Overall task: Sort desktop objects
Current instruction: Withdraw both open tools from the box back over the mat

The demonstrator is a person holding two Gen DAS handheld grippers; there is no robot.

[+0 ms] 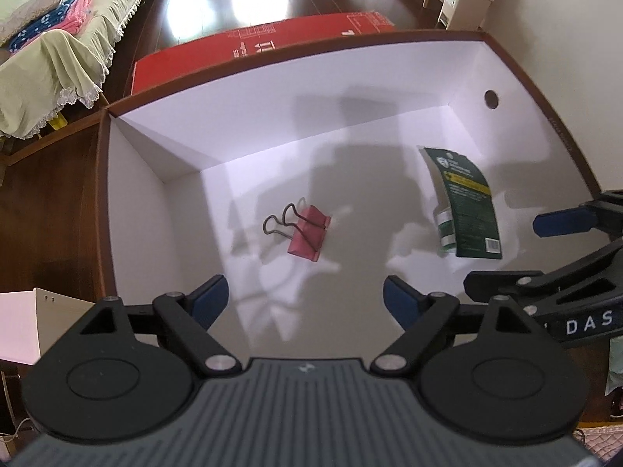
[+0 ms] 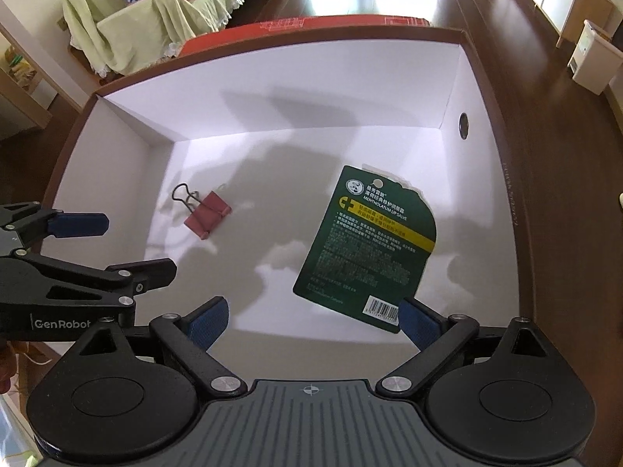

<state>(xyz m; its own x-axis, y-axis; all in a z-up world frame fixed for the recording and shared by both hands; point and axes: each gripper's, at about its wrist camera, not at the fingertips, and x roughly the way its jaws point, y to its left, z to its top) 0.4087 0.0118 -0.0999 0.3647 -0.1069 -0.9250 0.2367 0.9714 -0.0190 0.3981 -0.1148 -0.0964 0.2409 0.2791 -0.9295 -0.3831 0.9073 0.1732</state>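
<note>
Box interior fills both views: a white cardboard box with brown rim holds two items on its floor. Pink metal binder clip with wire handles lies toward 9 o'clock of the floor in the right wrist view, well apart from the dark green blister card of lip salve, which sits toward 3 o'clock, printed back upward and a little askew.

Left gripper hovers above the floor with its jaws spread wide and nothing between them; the clip lies ahead at about 12 o'clock. Right gripper is likewise splayed and empty, the card's barcode corner just beside its right pad, whether touching I cannot tell.

Both items look light. The clip is stiff steel, so it should hold firm if pinched across its folded body rather than by the thin wire loops, which may swivel. The card is probably thin and bendy, lying nearly flat, so a raised edge or the bulge of the tube underneath seems the better hold; glossy print could slip.
</note>
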